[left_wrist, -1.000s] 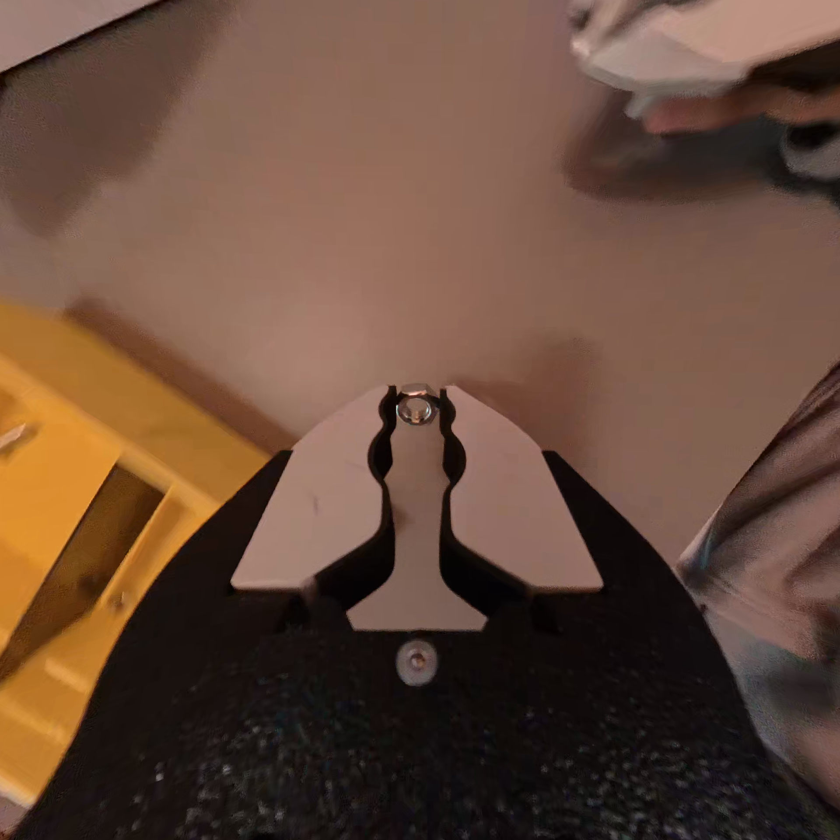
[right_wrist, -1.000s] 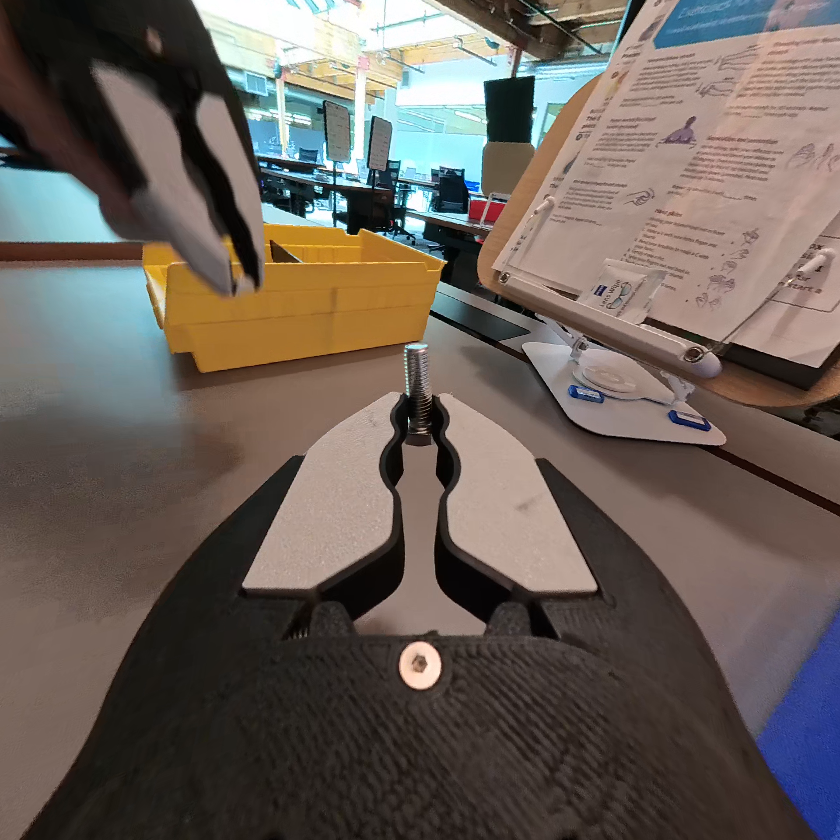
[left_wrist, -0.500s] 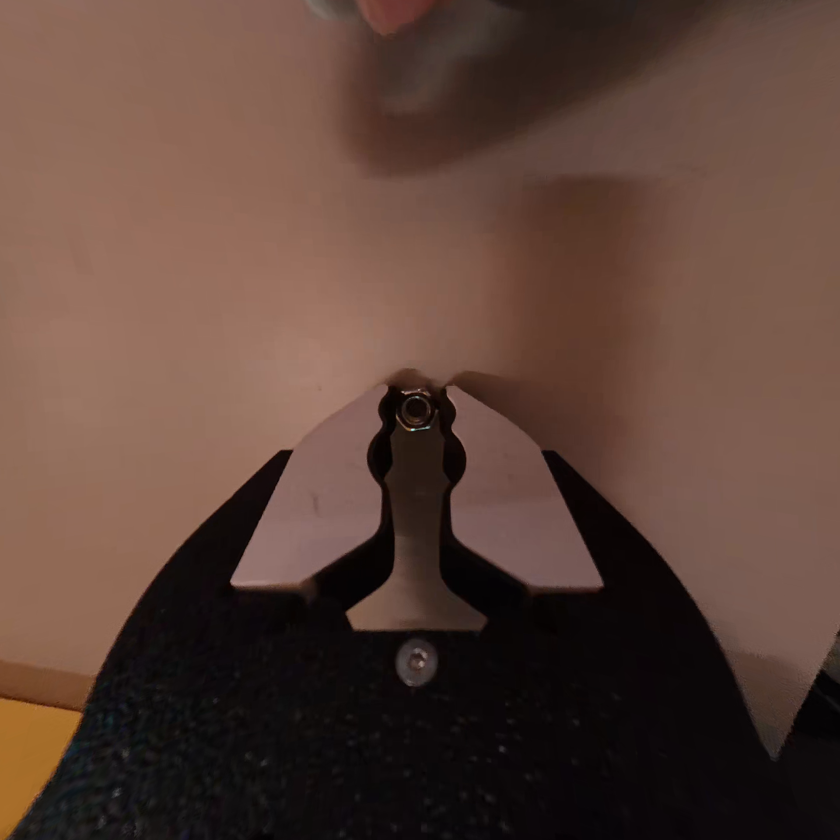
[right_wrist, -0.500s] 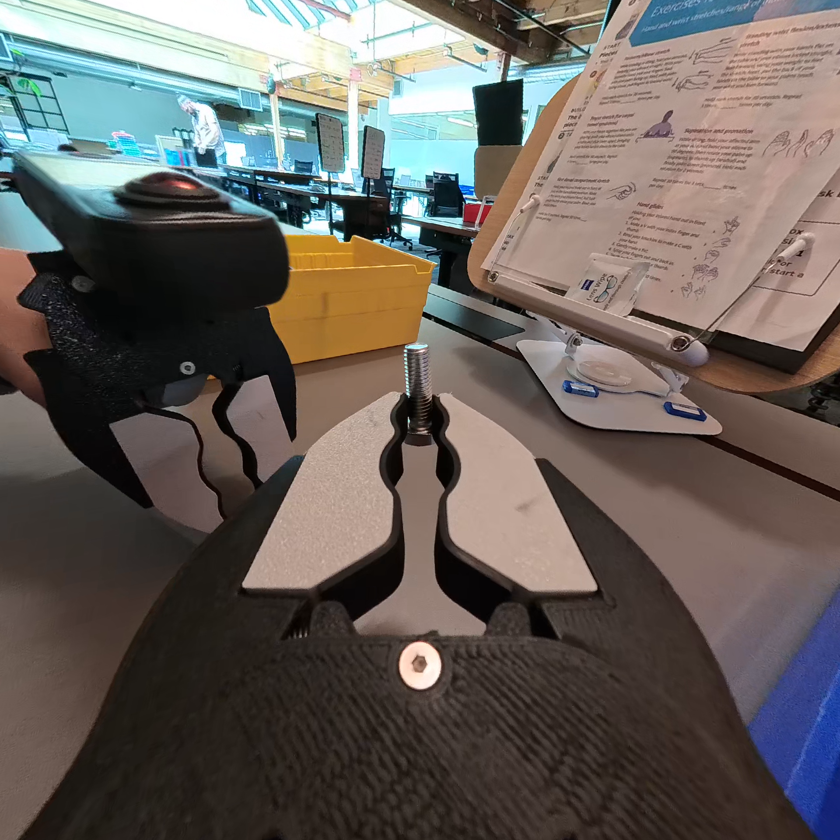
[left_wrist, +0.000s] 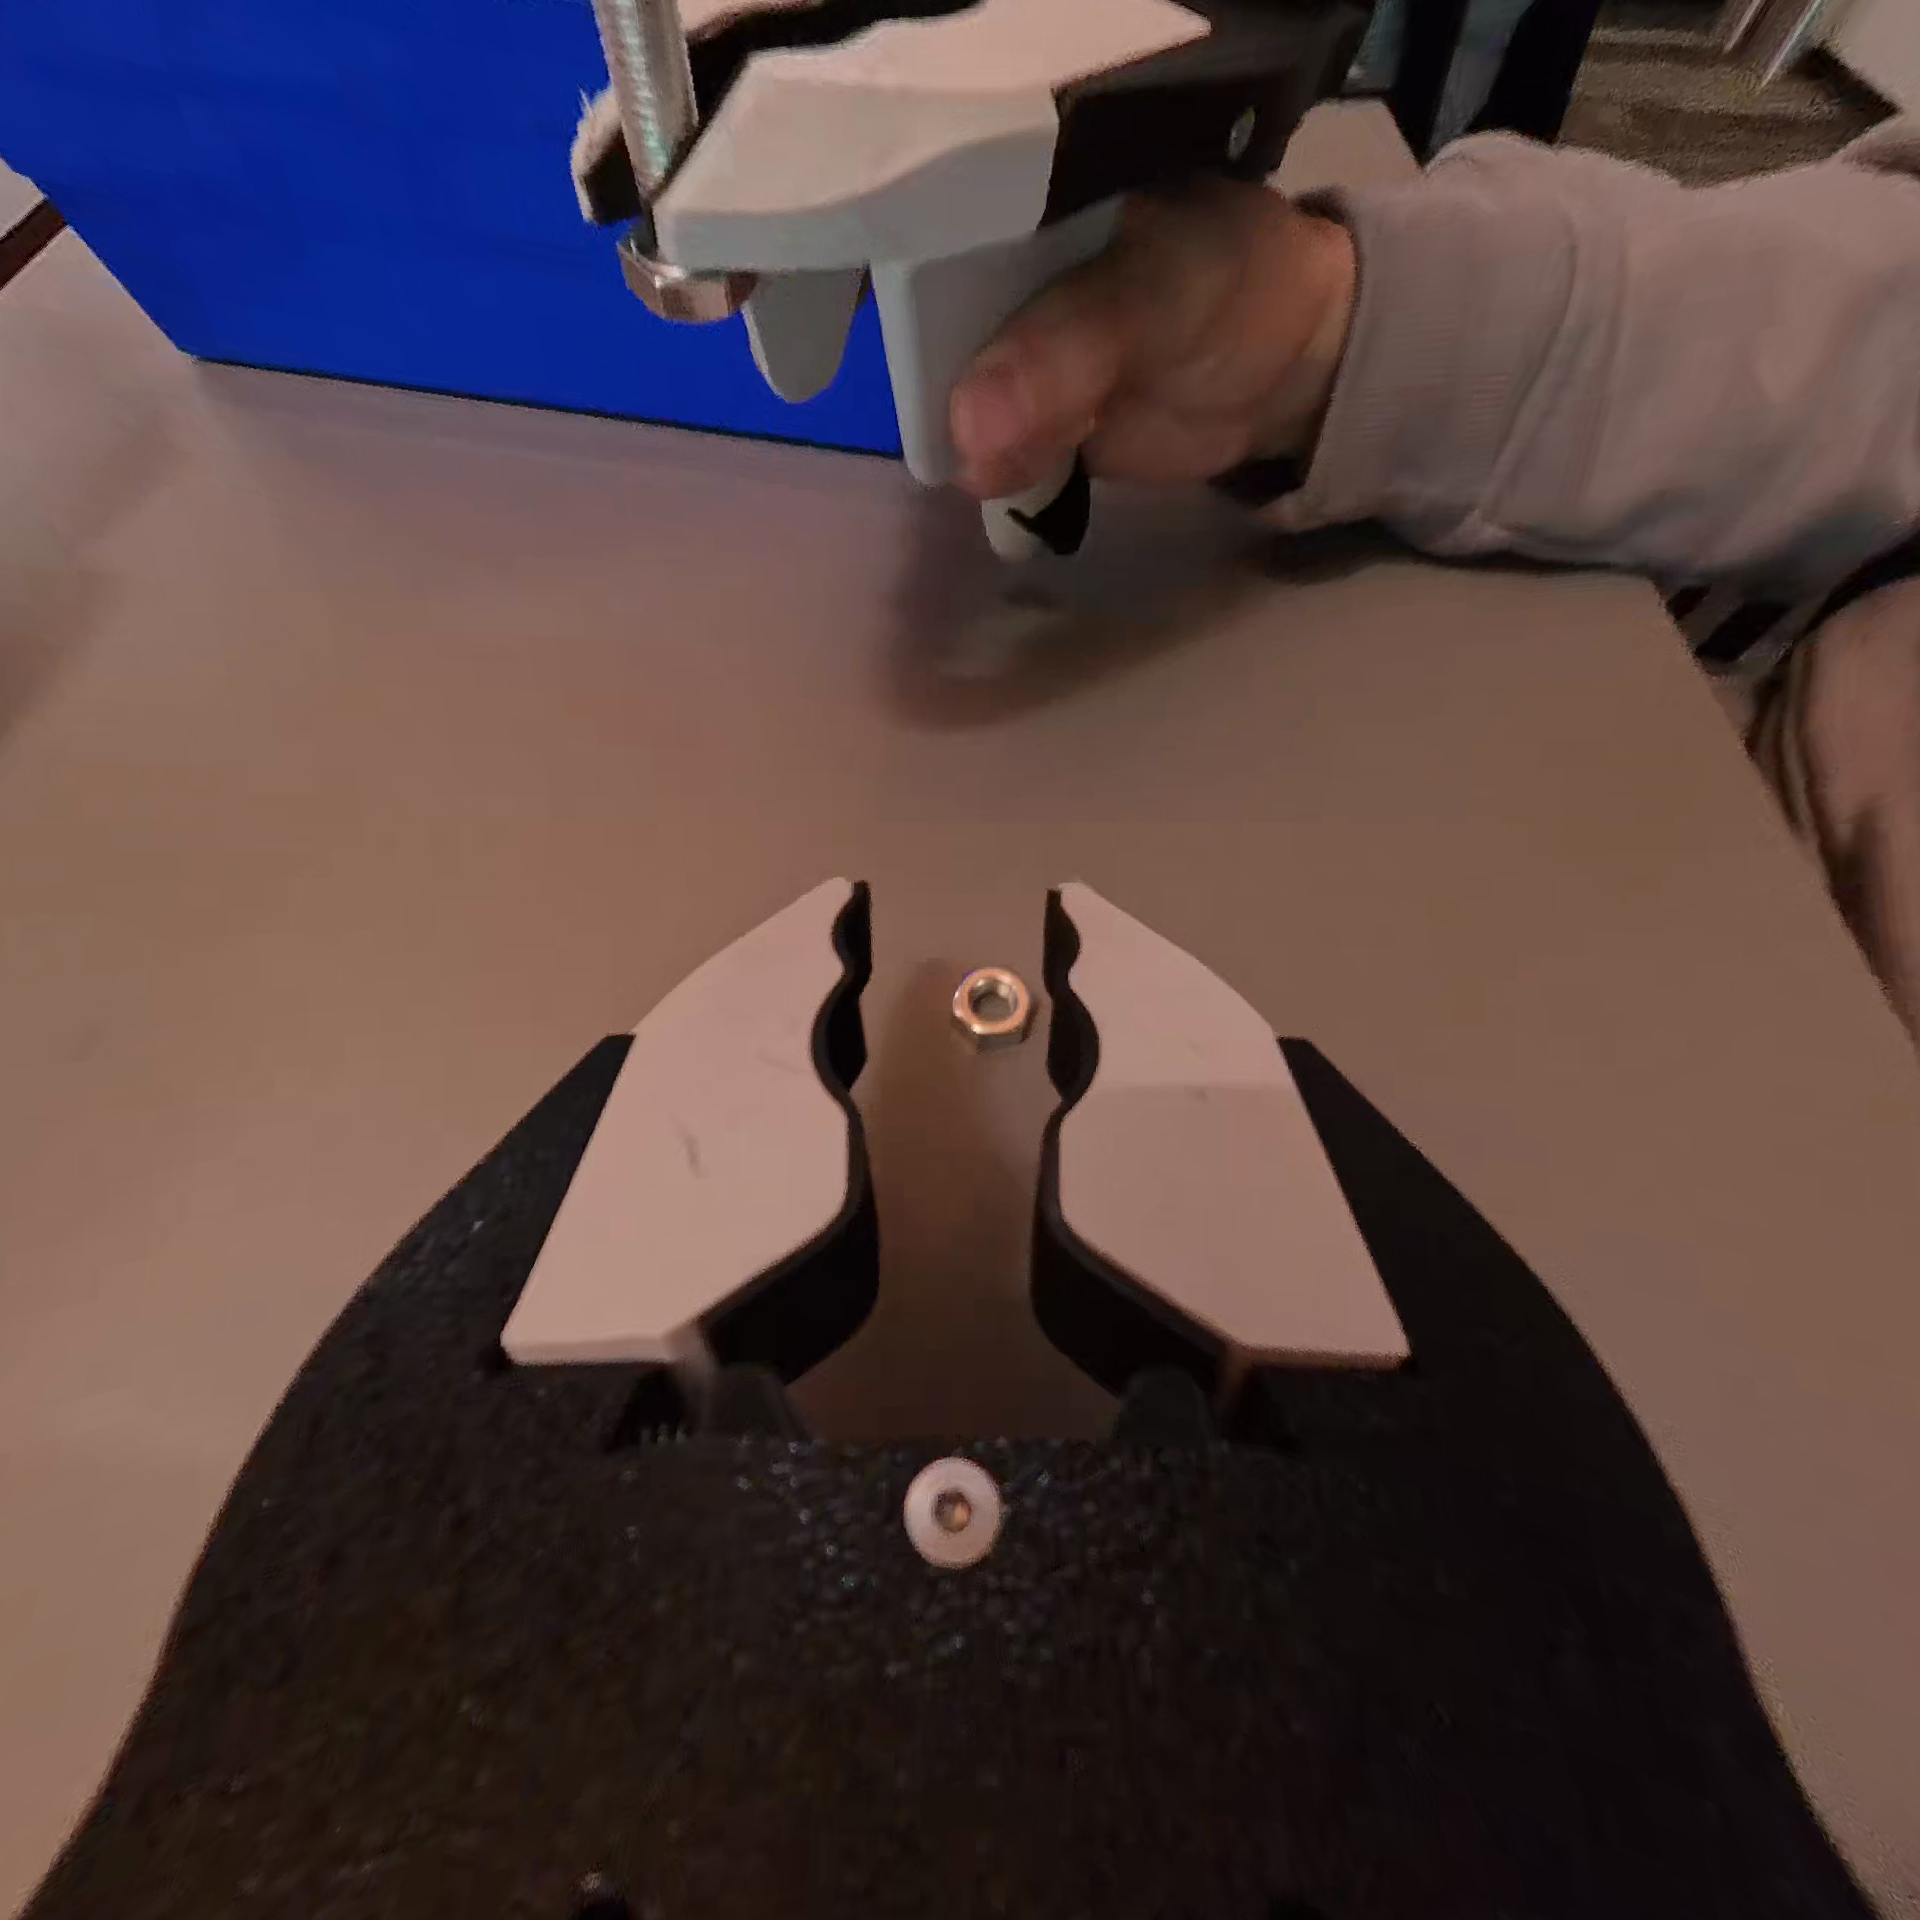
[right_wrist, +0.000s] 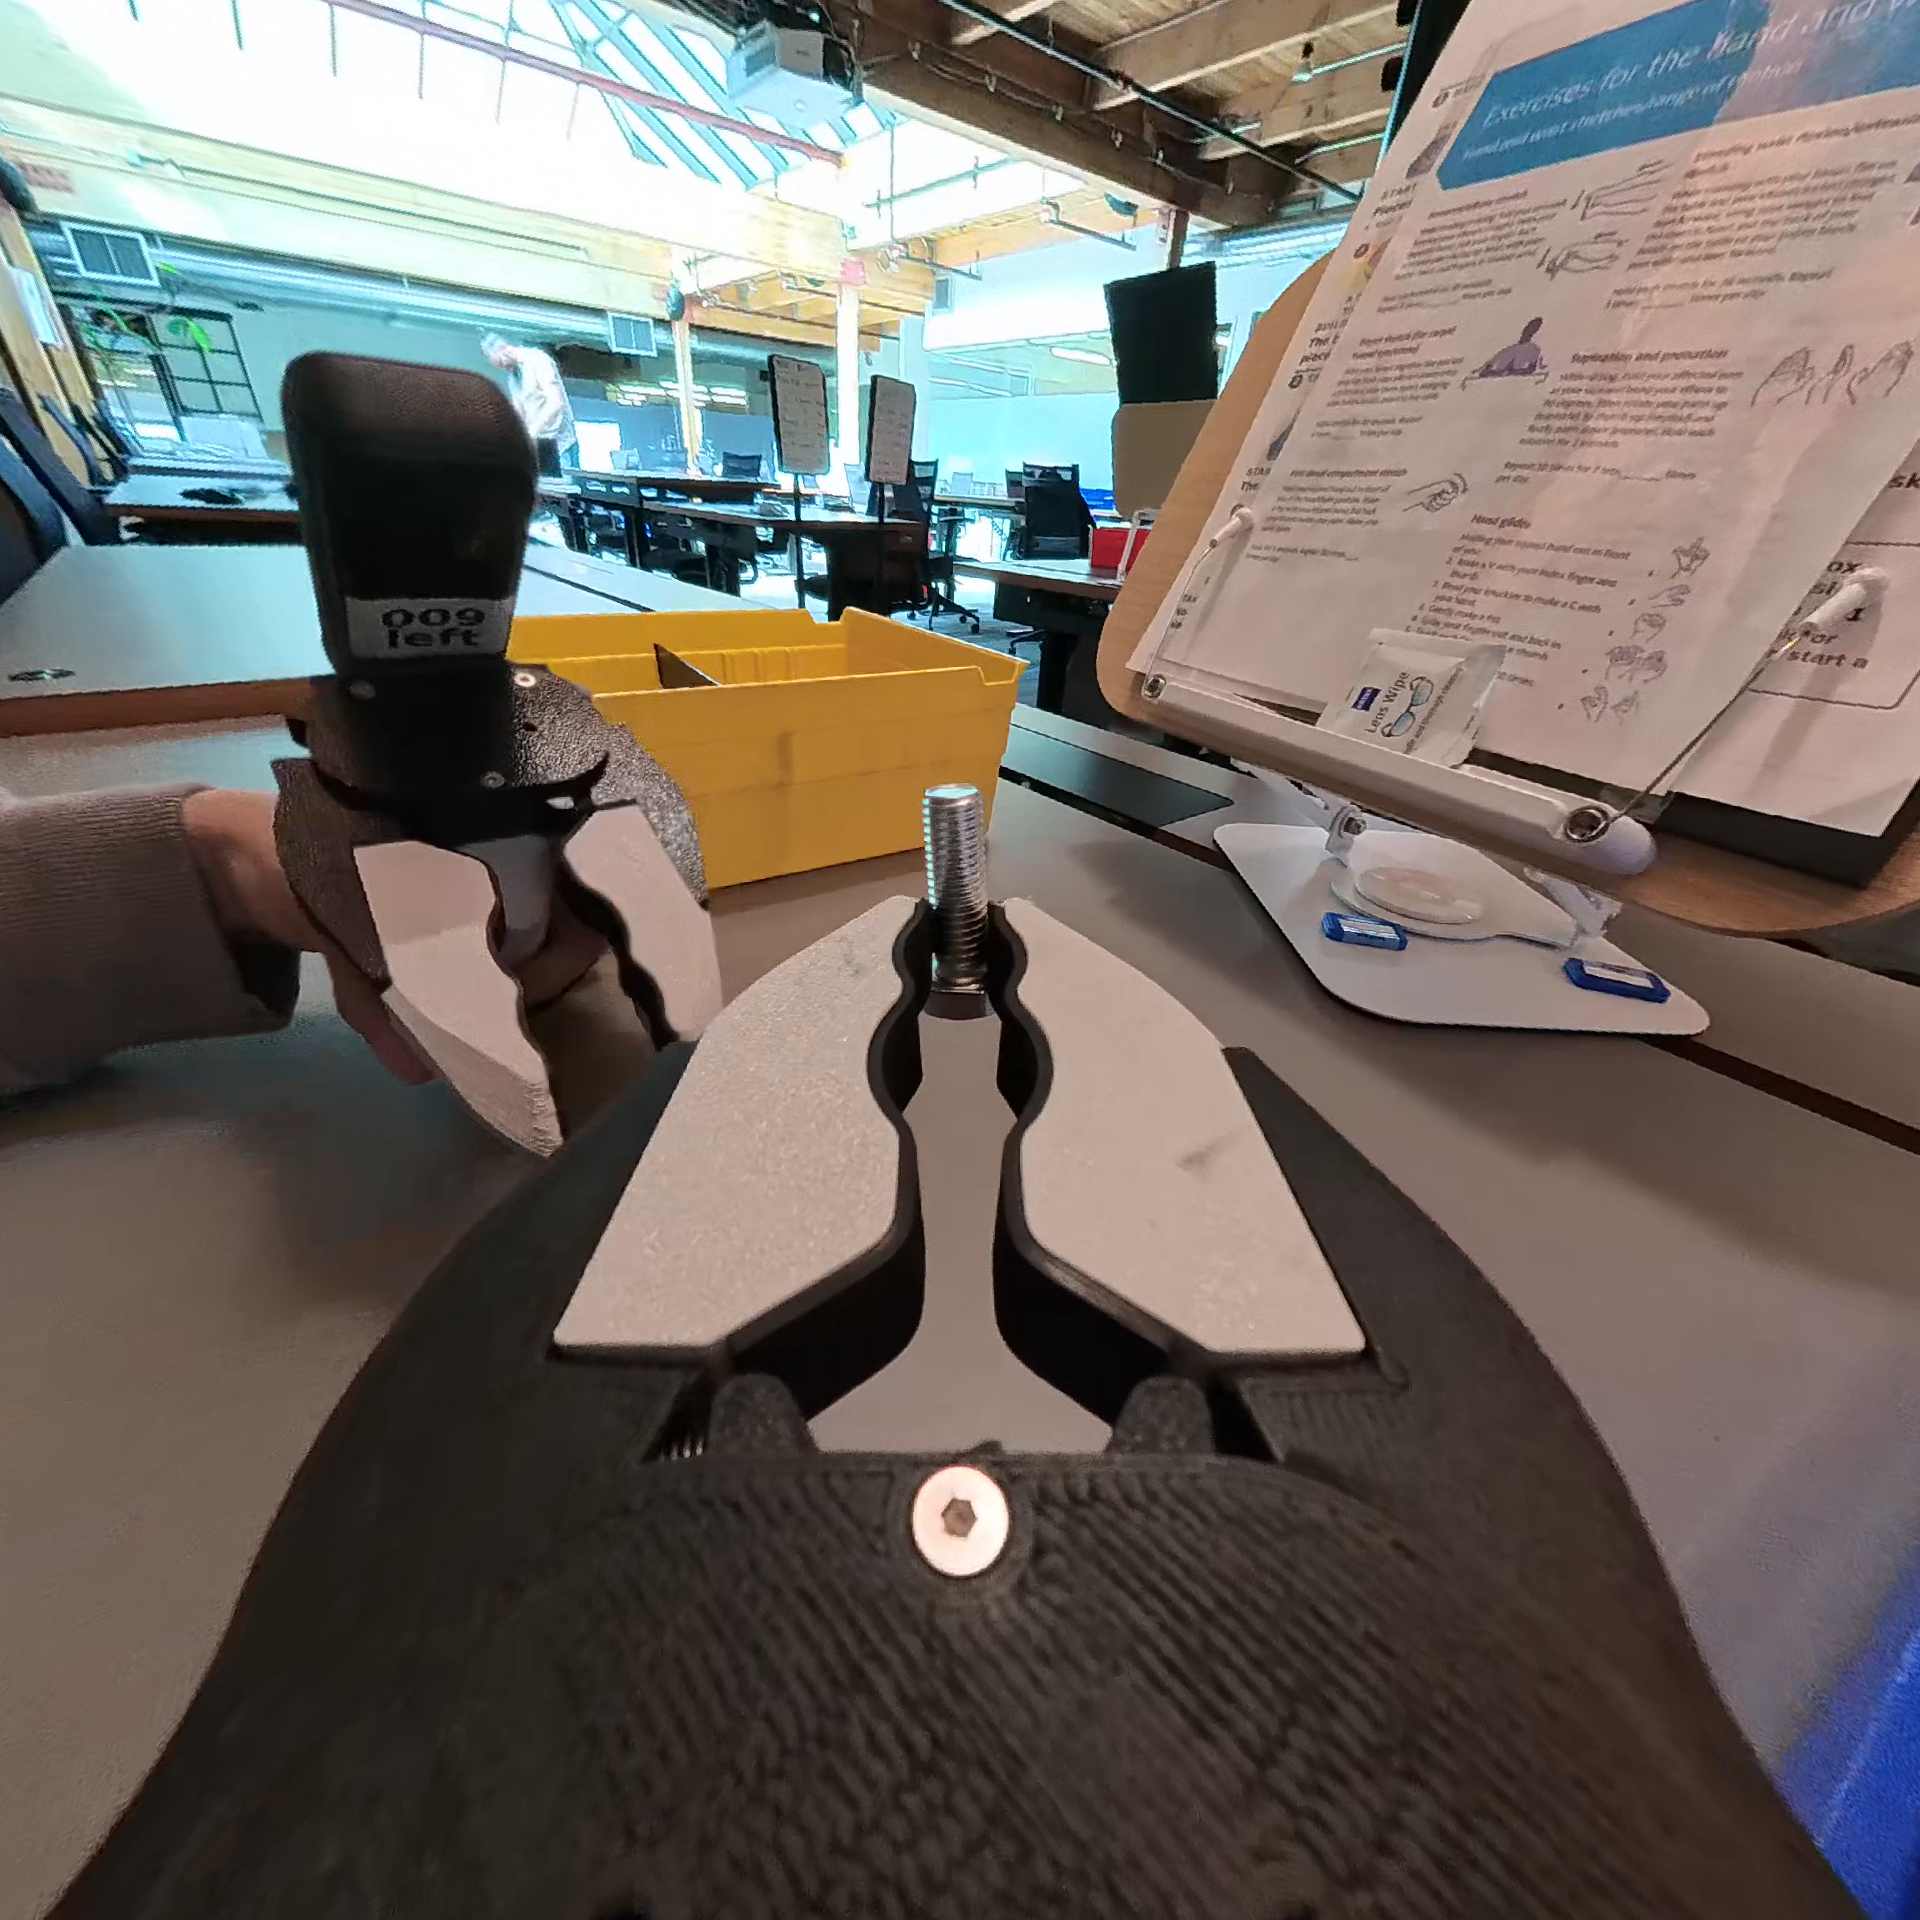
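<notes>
Grey table (left_wrist: 416, 675): left claw (left_wrist: 956, 904) wide around loose nut (left_wrist: 992, 1010); right claw (right_wrist: 958, 914) grips bolt (right_wrist: 956, 873).

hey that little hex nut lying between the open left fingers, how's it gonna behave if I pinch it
The hex nut is probably rigid, light metal. Lying flat on the table, it shouldn't roll. Its smooth, shiny flats and small size may let it slip or pop out between the left gripper's pads.

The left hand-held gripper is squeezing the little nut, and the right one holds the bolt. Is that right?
Not quite. The left wrist view shows the left hand-held gripper open, with the nut lying loose on the table between its fingers. The right hand-held gripper does hold the bolt.
</notes>
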